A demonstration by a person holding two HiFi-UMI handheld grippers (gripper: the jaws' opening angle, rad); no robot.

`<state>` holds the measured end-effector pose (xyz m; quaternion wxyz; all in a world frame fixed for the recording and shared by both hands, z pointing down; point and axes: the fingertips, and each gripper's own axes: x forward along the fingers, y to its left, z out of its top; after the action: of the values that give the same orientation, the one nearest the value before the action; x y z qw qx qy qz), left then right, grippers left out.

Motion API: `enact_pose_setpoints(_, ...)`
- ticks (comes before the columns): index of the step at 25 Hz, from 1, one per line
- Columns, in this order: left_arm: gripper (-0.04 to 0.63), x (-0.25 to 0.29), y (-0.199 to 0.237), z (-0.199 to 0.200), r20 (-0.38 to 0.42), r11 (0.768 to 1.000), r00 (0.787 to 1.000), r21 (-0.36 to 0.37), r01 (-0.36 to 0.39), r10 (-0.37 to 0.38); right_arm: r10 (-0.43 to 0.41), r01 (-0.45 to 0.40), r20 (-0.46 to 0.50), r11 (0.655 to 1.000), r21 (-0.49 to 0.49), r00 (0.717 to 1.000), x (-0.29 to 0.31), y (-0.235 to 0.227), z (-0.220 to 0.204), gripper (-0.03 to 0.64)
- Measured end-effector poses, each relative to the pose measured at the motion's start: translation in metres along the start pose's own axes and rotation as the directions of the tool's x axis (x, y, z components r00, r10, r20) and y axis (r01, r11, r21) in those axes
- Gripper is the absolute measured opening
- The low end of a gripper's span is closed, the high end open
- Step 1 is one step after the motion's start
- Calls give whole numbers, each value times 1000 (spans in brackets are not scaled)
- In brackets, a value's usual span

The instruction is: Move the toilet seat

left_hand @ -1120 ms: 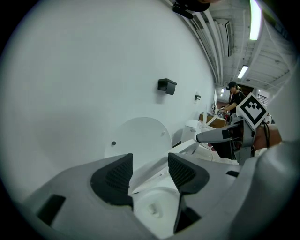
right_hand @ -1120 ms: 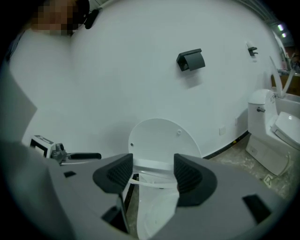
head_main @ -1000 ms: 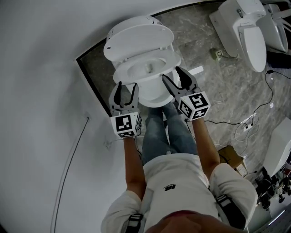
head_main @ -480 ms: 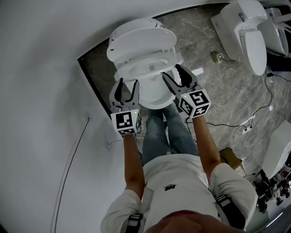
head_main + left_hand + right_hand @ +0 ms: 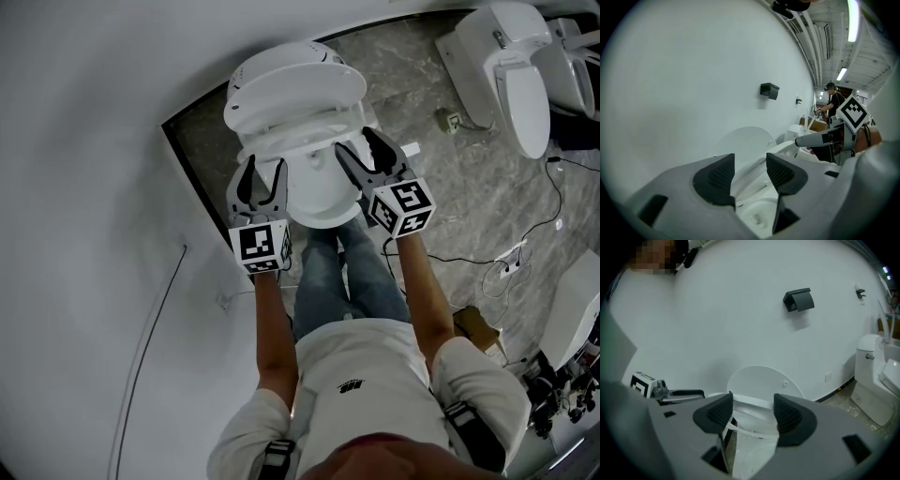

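A white toilet stands against the wall, its lid raised and its seat over the bowl. My left gripper sits at the seat's left edge. Its jaws have just been closing but still stand apart, and the left gripper view shows the seat's rim in the gap with neither pad pressing on it. My right gripper is open at the seat's right edge. In the right gripper view the lid rises behind the open right gripper.
White wall on the left, with a black box mounted on it. A second toilet stands at the upper right. Cables and a cardboard box lie on the marble floor. The person's legs stand right before the bowl.
Both grippers have moved forward towards the toilet, up in the picture, and now overlap the seat's sides. The left jaws look slightly narrower.
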<state>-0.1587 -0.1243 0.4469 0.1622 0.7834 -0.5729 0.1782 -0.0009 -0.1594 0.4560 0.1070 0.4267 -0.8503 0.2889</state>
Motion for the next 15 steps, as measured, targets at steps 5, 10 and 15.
enact_pose_setpoints(5,227,5,5,5,12,1000,1000,-3,-3,3,-2,2,10,1000,-6,1000,6,0,7,291)
enact_pose_setpoints(10,227,14,11,9,19,1000,1000,-21,-12,12,-1,1,16,1000,-19,1000,16,-4,13,291)
enact_pose_setpoints(15,225,22,16,17,28,1000,999,-23,-21,21,2,-1,20,1000,-24,1000,24,-8,23,291)
